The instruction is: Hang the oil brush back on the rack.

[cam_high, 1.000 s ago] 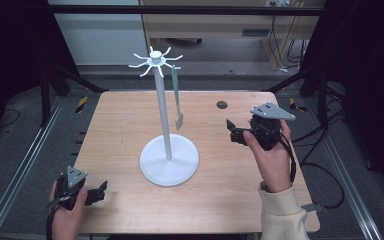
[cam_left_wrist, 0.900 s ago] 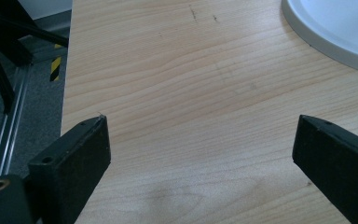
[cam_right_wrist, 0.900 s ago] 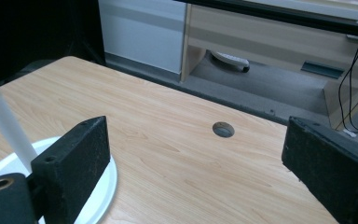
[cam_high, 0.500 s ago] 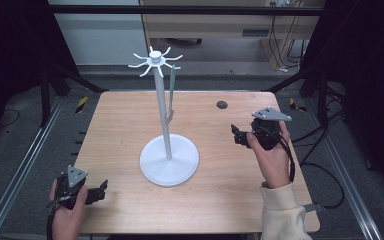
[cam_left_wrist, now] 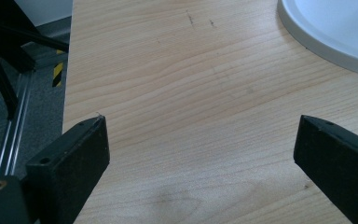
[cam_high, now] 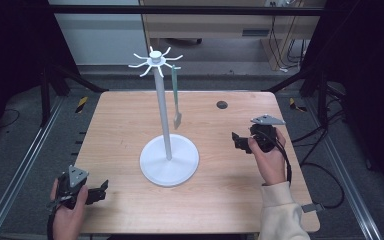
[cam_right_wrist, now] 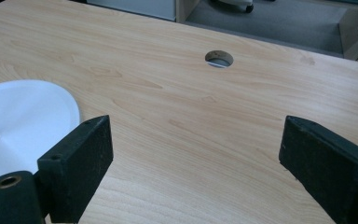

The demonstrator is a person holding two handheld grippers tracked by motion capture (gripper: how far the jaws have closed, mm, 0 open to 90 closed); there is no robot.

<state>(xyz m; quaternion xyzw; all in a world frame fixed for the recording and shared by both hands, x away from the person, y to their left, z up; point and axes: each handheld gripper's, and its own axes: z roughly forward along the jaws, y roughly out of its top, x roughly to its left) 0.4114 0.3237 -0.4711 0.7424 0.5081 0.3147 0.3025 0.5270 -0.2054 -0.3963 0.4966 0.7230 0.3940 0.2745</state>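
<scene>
A white stand (cam_high: pixel 169 160) with a round base and a tall pole stands mid-table; short hooks ring its top (cam_high: pixel 155 59). A grey-green spatula (cam_high: pixel 176 97) hangs from one hook on the right side. My left gripper (cam_high: pixel 100 191) rests near the table's front left corner, open and empty, pointing toward the base (cam_left_wrist: pixel 335 32). My right gripper (cam_high: pixel 236 141) is held low at the right of the table, open and empty. The stand's base (cam_right_wrist: pixel 23 116) lies to its left.
A round cable hole (cam_high: pixel 222 104) (cam_right_wrist: pixel 219 58) sits in the wooden tabletop (cam_high: pixel 125 130) at the back right. Metal frame rails (cam_high: pixel 20 170) run along both sides of the table. Cables lie on the floor at the right.
My right gripper has drawn back toward the person and lower, away from the spatula. The left gripper has stayed put.
</scene>
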